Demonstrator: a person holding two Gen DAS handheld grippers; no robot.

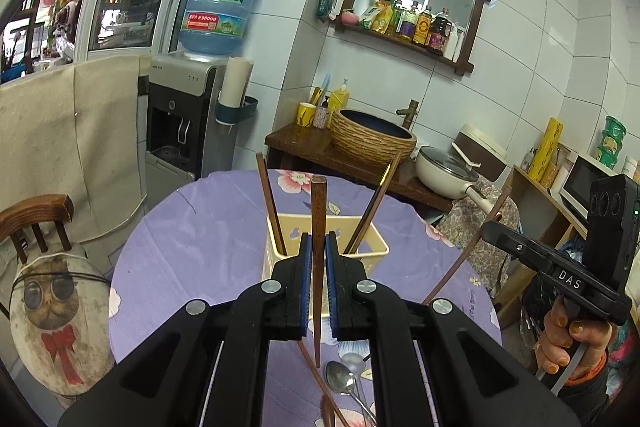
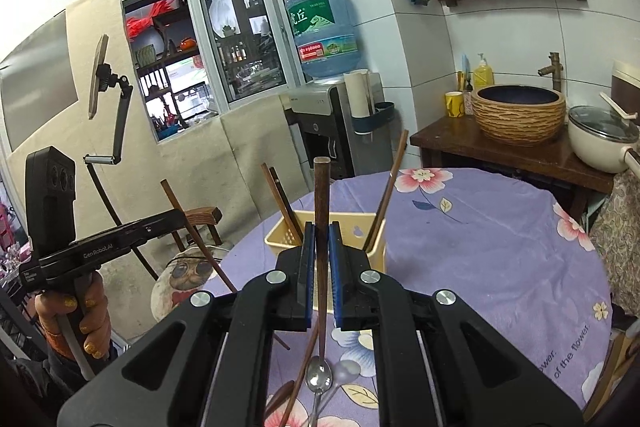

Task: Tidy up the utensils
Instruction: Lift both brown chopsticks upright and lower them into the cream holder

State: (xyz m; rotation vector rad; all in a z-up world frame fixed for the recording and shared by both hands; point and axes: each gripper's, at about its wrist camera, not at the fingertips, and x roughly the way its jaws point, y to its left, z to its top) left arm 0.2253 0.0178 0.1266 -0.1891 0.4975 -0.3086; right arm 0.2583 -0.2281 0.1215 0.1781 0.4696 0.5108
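Upright between the blue pads of the left hand-held gripper [image 1: 319, 259]: one brown chopstick [image 1: 318, 227], clamped, thick end up, above the near side of the bench [image 1: 192, 227]. Likewise in the right hand-held gripper [image 2: 321, 259]: a second chopstick [image 2: 321, 211], gripped tight and upright. Straight ahead of both, at mid-bench, a pale yellow basket [image 1: 372, 247] with three chopsticks leaning against its walls, two at the left end [image 2: 280, 203], one at the right [image 2: 386, 187]. At the near edge, loose on the cloth: a metal spoon [image 2: 319, 377], another chopstick [image 2: 298, 383] and a wooden utensil, partly hidden by the gripper bodies. Purple flowered cloth over the round bench. Beyond the far edge, a dark wooden counter [image 2: 460, 139] with a woven-sided basin [image 2: 518, 119], a yellow cup [image 2: 454, 103], a soap bottle [image 2: 483, 74] and a lidded white pan [image 2: 600, 139]. Against the tiled wall, a water dispenser [image 1: 188, 115] with a blue bottle; higher up, a shelf of bottles [image 1: 416, 23]. Off the left edge, a wooden chair [image 1: 36, 223] with a cat-print cushion.
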